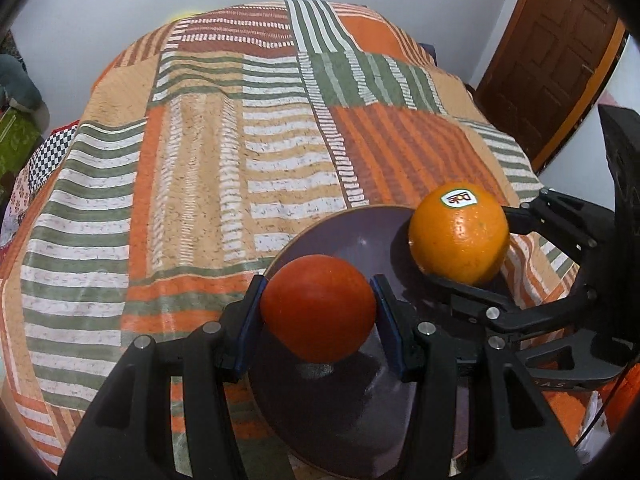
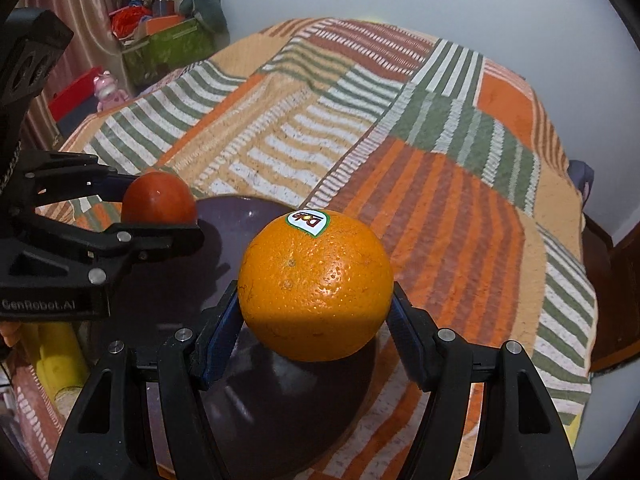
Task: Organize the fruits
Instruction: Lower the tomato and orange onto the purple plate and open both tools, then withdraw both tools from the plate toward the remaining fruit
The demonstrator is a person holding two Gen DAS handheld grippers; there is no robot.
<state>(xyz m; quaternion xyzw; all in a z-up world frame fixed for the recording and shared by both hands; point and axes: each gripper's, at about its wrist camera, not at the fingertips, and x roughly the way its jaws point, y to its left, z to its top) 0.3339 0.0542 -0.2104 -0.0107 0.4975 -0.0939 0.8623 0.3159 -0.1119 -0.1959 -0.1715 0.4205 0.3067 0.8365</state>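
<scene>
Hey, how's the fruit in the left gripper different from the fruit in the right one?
The tomato is red, smooth and smaller; the orange is orange, dimpled and larger. The orange carries a sticker; the tomato shows none. Both are round, each clamped between blue pads over the dark bowl.

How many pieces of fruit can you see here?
2. A red-orange fruit is clamped in the left gripper, and a stickered orange in the right gripper, both held over the purple bowl.
</scene>
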